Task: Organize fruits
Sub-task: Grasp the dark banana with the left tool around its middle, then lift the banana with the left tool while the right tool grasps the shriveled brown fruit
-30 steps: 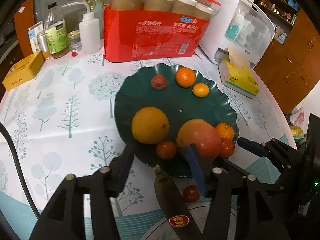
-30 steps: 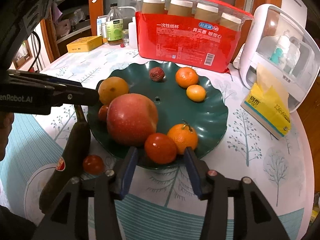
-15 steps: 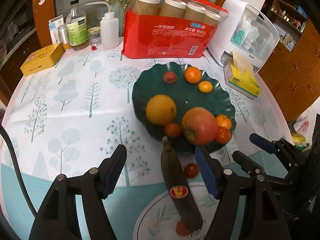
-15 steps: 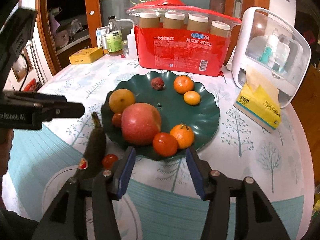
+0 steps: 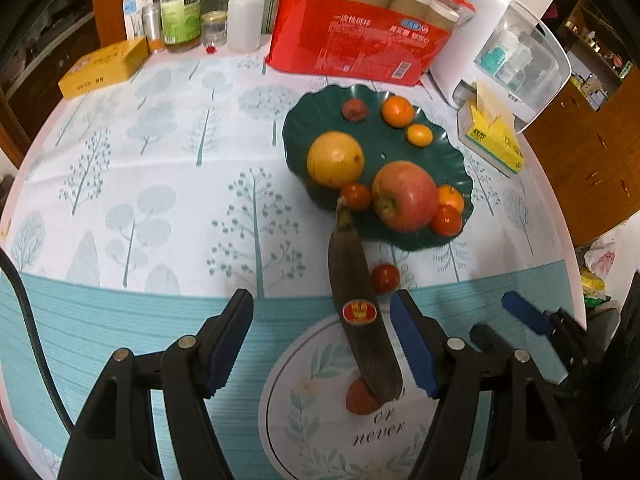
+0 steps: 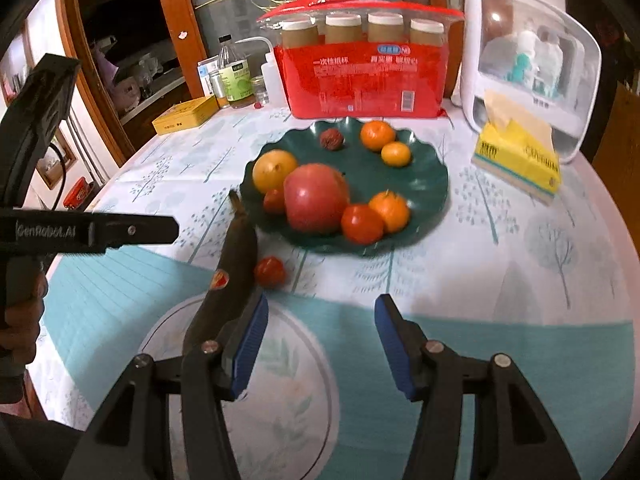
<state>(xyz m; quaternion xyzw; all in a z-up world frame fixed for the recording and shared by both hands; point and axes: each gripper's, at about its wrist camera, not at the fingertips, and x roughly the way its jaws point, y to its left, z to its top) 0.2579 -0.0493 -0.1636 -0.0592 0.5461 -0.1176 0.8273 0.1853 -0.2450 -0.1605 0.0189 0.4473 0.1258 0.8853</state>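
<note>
— Left tongs (image 5: 322, 334)?
— Spread wide, empty, hovering low over the desk (image 5: 160, 184). Blue pads either side of nothing; dark overripe banana (image 5: 360, 312) just inside the right-hand pad, not gripped.

— Right tongs (image 6: 318, 340)?
— Also wide, also empty. Raised above the turquoise band of the cloth, near edge of the desk. Banana's lower end partly hidden behind the left finger (image 6: 246, 344) in that view; touching or not, cannot tell.

— Fruit already on the green plate (image 5: 456, 160)?
— Large red apple (image 5: 404, 196) near the front rim, yellow-orange grapefruit-like fruit (image 5: 335, 159) to its left, small tomato (image 5: 355, 197) wedged between them at the rim. Another tomato (image 5: 446, 220) and a mandarin (image 5: 451, 199) pressed against the apple's right side. Toward the back: a dark red wrinkled fruit (image 5: 354, 110), an orange (image 5: 397, 111), a smaller kumquat-sized one (image 5: 419, 135).

— Fruit off the plate?
— Banana lying lengthwise on the cloth, stem tip touching the plate's front rim, red-and-gold sticker facing up. Loose tomato (image 5: 385, 278) just beside its right flank. Reddish fruit (image 5: 360, 398) half tucked under the banana's near end; kind unclear.

— Behind the plate?
— Red pack of paper cups (image 5: 360, 44), white lidded container (image 5: 516, 52), yellow tissue box (image 5: 494, 140) to the right. Bottles (image 5: 180, 12) and a yellow tin (image 5: 104, 68) at far left.
</note>
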